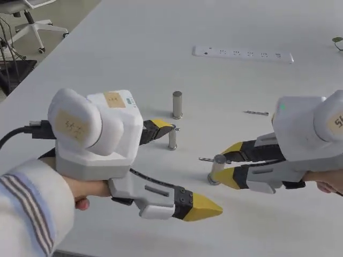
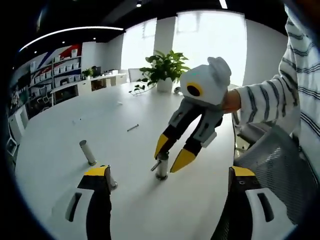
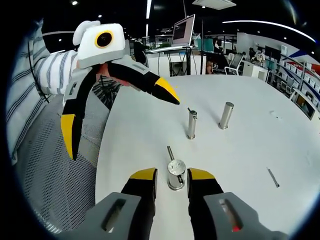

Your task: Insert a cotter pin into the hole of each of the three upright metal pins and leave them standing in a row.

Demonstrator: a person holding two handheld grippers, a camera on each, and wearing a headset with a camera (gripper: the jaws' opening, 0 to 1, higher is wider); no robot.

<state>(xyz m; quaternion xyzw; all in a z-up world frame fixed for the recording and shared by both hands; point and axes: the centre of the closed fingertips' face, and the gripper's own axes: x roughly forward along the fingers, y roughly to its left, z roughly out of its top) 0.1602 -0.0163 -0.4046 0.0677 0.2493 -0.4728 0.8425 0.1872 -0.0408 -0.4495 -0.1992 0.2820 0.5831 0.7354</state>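
Near pin (image 1: 216, 169), middle pin (image 1: 172, 140) cottered; far pin (image 1: 177, 104) bare, upright

Rig: left gripper (image 1: 190, 167), right gripper (image 1: 222, 163), same build. White moulded shells, grey slotted inserts along arms. 2 fingers (image 1: 203, 206) each: black mid-section, yellow pointed tip. Black cable (image 1: 16, 135) plugged into rear of left gripper. Left sleeve (image 1: 27, 209): white knit, grey-blue stripes, ribbed cuff. Right sleeve (image 2: 300, 75): same stripes.
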